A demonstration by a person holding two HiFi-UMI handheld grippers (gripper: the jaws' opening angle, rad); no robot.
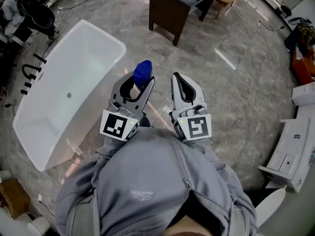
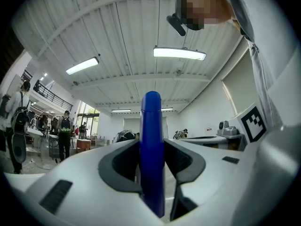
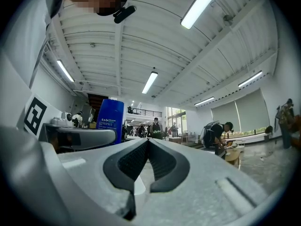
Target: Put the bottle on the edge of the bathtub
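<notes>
Head view: the bathtub [image 1: 114, 39] lies at my left, and its long right rim runs slantwise toward me. Open floor [image 1: 231, 97] spreads ahead and to my right. It reaches a dark wooden cabinet [image 1: 167, 11] at the far side and white fixtures [image 1: 293, 151] stacked along the right edge. Black tap fittings [image 1: 30, 73] stand just off the tub's far-left side.

The tub is glossy white and rectangular with rounded corners and a thin rim, and a small drain [image 1: 69, 95] sits in its bottom. The floor is polished grey stone with pale veins and reflects the lights.

My left gripper [image 1: 136, 88] pinches the bottle [image 1: 143, 73] between its dark ribbed pads. It is a smooth, deep blue bottle with a rounded top, and it stands upright, well above the jaws. In the left gripper view its body fills the gap between the pads. I hold it off the ground, near the tub's right rim but not on it.

My right gripper [image 1: 180, 82] sits just beside the left, its jaws pressed together at the tips with nothing between them.
</notes>
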